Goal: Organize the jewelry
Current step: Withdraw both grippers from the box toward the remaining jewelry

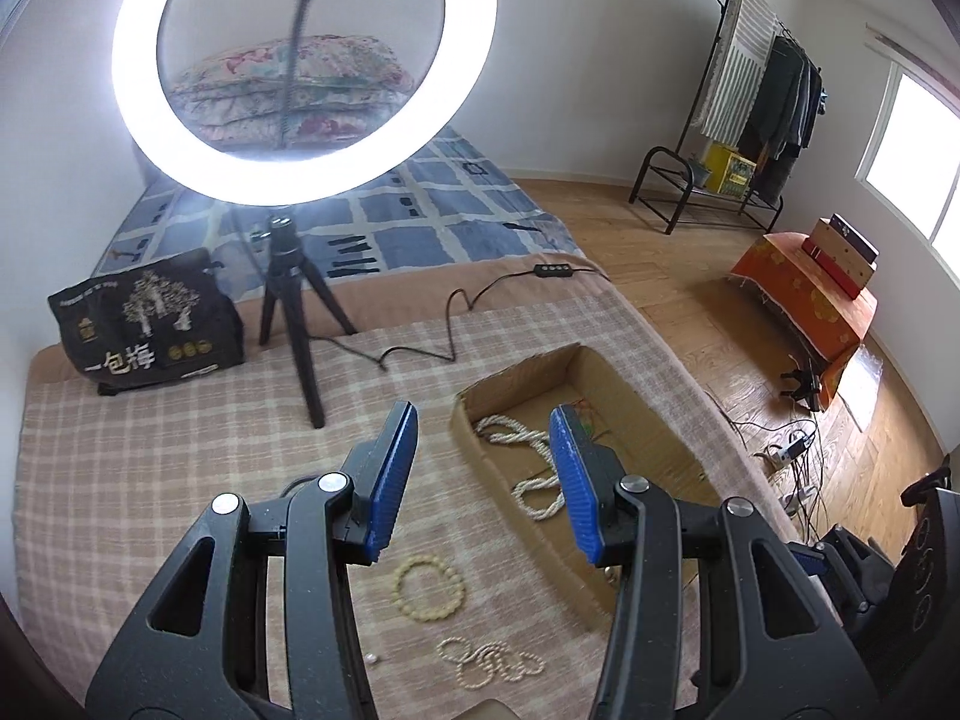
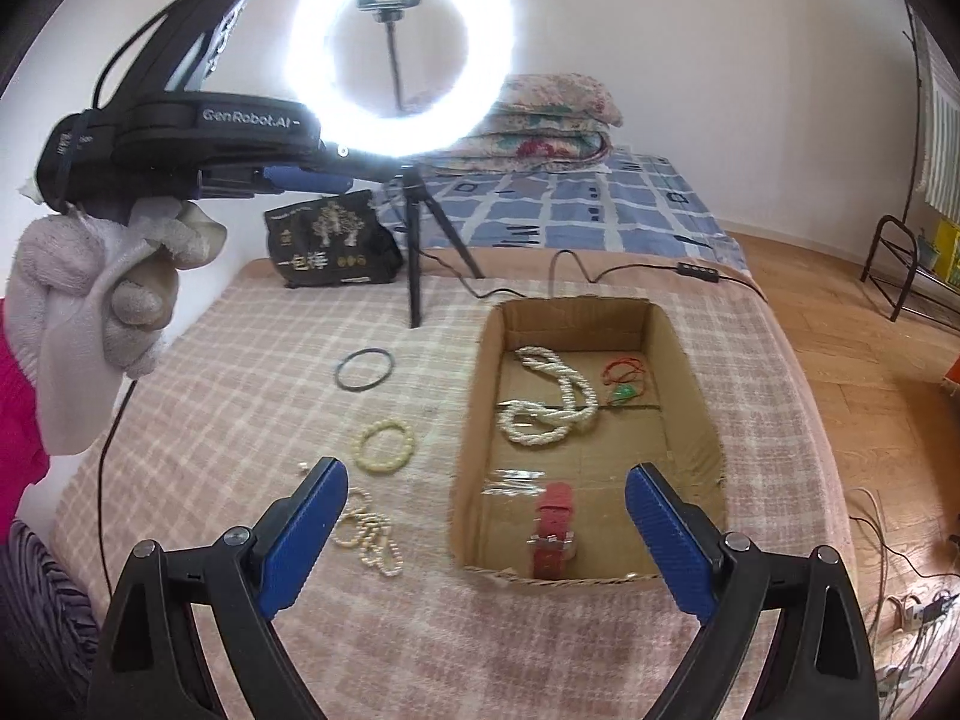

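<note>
Left gripper (image 1: 483, 480) wide, empty, held high, likely to line up a drop. Below its fingers: bead bracelet (image 1: 429, 589), small pearl strand (image 1: 489, 663), loose on blanket (image 1: 180, 450). Right gripper (image 2: 486, 534) wide, empty, over the cardboard box (image 2: 474, 420) collecting rope necklace (image 2: 549, 399) and red watch (image 2: 553, 531).

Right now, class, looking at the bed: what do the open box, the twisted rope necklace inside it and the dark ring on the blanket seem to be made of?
Box: corrugated cardboard, matte brown, with a frayed cut rim.
Rope necklace: strands of small cream beads with a soft sheen, possibly pearl or imitation.
Dark ring: thin, smooth, black; could be metal, plastic or rubber, unclear.
</note>
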Available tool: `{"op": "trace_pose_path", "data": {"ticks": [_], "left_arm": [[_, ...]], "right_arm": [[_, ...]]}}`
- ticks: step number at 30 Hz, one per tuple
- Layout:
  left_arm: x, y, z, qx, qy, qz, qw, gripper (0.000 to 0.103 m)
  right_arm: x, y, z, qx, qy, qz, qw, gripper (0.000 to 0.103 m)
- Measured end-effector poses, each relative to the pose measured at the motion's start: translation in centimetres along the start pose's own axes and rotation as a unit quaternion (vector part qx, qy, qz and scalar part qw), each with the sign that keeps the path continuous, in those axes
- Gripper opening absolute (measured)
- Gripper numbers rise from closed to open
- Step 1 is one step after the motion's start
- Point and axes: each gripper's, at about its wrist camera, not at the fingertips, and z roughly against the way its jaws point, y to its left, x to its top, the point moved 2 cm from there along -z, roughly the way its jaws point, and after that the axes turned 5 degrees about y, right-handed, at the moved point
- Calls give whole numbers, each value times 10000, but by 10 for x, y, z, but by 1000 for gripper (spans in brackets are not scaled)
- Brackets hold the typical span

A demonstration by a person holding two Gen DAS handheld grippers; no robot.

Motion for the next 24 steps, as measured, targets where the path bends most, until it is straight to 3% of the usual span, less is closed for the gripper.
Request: {"op": "trace_pose_path", "data": {"ticks": [10, 21, 24], "left_arm": [[-51, 49, 15, 96, 189, -41, 9998, 47], [-119, 95, -3, 39, 822, 21, 9966, 47], [-138, 101, -15, 42, 1052, -26, 9944, 47]], "right_arm": [[-33, 65, -4, 333, -12, 650, 9973, 95], [-71, 104, -47, 298, 194, 1182, 9923, 93], [-72, 110, -58, 105, 224, 1358, 9904, 91]]}}
